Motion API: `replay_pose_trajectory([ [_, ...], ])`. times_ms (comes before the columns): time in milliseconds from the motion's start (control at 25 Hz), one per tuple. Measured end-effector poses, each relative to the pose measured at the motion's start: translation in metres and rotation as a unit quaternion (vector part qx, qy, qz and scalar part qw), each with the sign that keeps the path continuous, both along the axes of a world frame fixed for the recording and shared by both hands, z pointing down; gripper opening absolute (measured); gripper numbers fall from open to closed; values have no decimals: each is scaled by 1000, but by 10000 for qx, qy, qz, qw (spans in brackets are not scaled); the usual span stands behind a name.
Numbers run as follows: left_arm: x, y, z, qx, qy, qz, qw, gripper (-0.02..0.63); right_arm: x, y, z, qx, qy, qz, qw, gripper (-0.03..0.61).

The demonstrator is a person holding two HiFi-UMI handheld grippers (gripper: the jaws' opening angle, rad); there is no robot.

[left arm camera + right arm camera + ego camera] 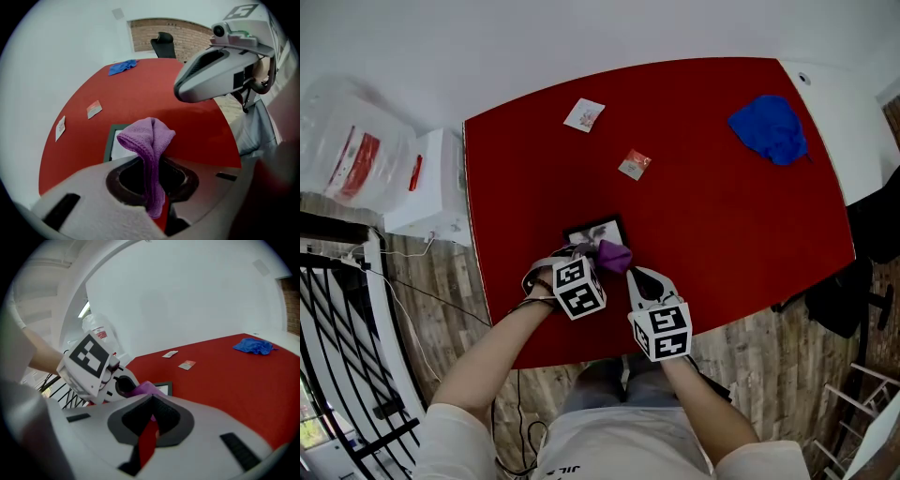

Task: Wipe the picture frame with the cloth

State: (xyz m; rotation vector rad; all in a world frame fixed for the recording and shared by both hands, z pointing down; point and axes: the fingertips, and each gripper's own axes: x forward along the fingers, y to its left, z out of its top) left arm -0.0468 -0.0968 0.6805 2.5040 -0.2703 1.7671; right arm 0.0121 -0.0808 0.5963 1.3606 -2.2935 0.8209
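My left tongs (153, 165) are clamped tight on the purple cloth (149, 139), which droops over the frame (592, 230) lying flat near the red table's (722, 206) front edge, while my right tongs (151, 417) sit closed and empty just beside.

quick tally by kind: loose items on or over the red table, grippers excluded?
cloths: 2 (purple cloth, blue cloth)
picture frame: 1
small packets: 2
total: 5
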Motion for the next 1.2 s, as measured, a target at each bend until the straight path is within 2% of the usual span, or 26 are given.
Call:
replay_pose_trajectory([
  [320, -3, 3, -1, -29, 17, -94, 10000, 57, -10, 3, -2, 62, 31, -155, 9999, 3],
  [480, -5, -30, -3, 79, -82, -160, 9998, 57, -5, 5, -2, 53, 68, -121, 9999, 3],
  [720, -3, -87, -7, 20, -145, -294, 9995, 57, 8, 14, 1, -17, 182, -70, 9998, 3],
  [840, 3, -99, -11, 12, -138, -264, 9996, 57, 14, 15, 5, -61, 214, -35, 9997, 3],
  [960, 11, -87, -8, -69, -81, -196, 9998, 57, 15, 14, 7, -73, 189, -20, 9998, 3],
  [1200, 19, -20, 5, -328, -57, -53, 9994, 57, 12, 8, 5, -11, 133, -56, 9999, 3],
])
